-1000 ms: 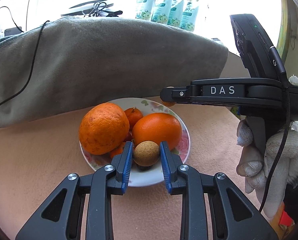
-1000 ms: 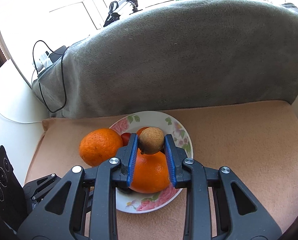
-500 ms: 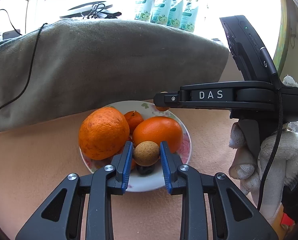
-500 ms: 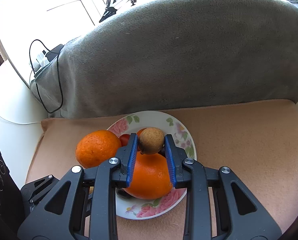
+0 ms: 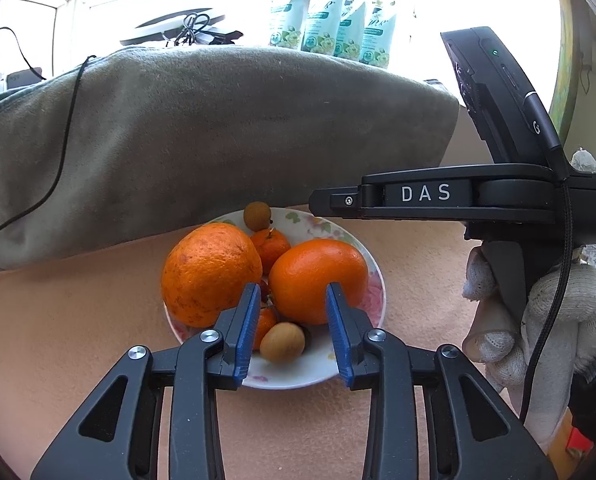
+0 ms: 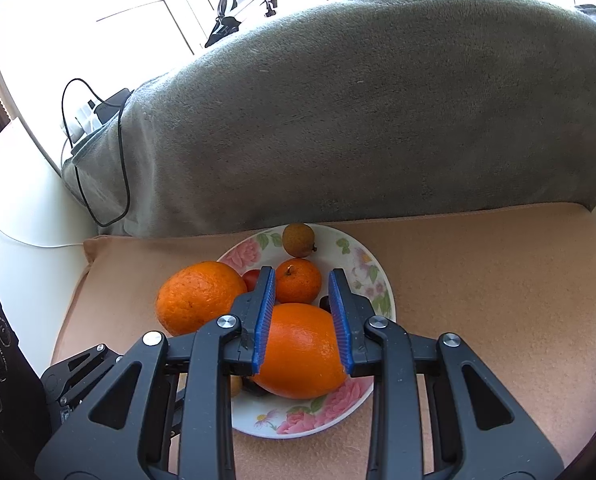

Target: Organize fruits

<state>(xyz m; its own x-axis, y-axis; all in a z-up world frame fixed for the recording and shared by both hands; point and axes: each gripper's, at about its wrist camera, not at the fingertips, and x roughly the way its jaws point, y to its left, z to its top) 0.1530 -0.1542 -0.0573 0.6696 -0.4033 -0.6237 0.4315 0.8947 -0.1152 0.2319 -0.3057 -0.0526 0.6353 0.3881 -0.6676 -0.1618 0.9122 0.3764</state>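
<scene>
— Well, both longans lie on the plate [image 5: 362, 368]; left gripper [image 5: 290, 334] is opening, nothing pinched.
— Right gripper [image 6: 302, 322]?
— Fingers apart, empty too. I'd lift both straight up, clear of the oranges.

We hold our left gripper [image 5: 291, 300] tilted downward, its blue-padded jaws opening with nothing pinched between them. Our right gripper [image 6: 302, 286] slants down likewise, jaws narrowly parted and gripping nothing. A white-gloved hand [image 5: 538, 312] grasps its handle.
</scene>
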